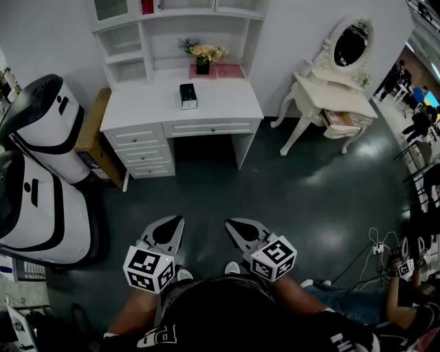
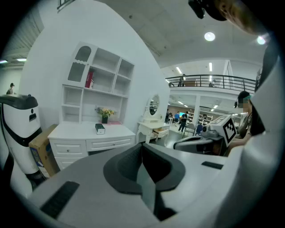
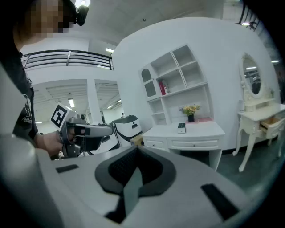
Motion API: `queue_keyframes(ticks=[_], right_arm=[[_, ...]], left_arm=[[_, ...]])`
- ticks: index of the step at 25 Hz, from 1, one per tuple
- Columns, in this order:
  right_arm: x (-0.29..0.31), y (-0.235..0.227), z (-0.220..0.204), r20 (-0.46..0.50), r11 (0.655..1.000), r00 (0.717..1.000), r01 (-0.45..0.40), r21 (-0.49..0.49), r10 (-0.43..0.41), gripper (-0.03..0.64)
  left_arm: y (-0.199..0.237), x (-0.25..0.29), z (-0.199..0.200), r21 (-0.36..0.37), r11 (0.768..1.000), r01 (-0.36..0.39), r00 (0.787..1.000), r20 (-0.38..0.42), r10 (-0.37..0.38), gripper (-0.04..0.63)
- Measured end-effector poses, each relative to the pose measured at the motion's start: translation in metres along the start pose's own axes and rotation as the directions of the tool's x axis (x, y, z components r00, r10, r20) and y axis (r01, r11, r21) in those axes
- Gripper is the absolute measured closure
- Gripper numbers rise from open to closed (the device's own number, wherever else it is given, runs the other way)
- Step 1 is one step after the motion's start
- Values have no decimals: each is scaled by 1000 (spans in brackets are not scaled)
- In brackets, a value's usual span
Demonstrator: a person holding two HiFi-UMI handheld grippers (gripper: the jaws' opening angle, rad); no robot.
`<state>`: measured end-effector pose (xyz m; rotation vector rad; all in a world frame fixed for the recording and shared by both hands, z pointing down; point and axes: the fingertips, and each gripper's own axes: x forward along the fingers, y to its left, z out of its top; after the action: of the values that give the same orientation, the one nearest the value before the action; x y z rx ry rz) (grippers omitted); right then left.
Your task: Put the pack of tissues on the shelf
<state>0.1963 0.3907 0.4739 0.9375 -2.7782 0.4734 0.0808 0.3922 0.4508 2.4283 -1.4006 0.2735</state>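
Evidently no reach has begun: the left gripper (image 1: 172,223) and right gripper (image 1: 235,225) are closed on nothing and held low together. The pack of tissues (image 1: 188,96) stands well ahead of both on the desk (image 1: 227,103), below the shelf (image 1: 199,15).

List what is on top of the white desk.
A dark tissue pack, a vase of flowers and a flat pink thing. Whatever lies behind the vase is covered.

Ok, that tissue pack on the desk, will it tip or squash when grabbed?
The tissue pack looks small, so probably light. It seems to stand upright on the desk, so a push may tip it. Softness can't be judged from here.
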Motion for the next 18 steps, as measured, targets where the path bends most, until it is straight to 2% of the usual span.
queue_keyframes(ticks=[13,18], right_arm=[[-1,9,5,19,1000,1000,-6,12,5,611],[10,15,5,25,999,998,53,-2,-53,607]], left_arm=[[4,-6,-5,-16,1000,3,1000,-3,-3,580],[13,-14,-4,-25,1000,13,1000,6,-13,580]])
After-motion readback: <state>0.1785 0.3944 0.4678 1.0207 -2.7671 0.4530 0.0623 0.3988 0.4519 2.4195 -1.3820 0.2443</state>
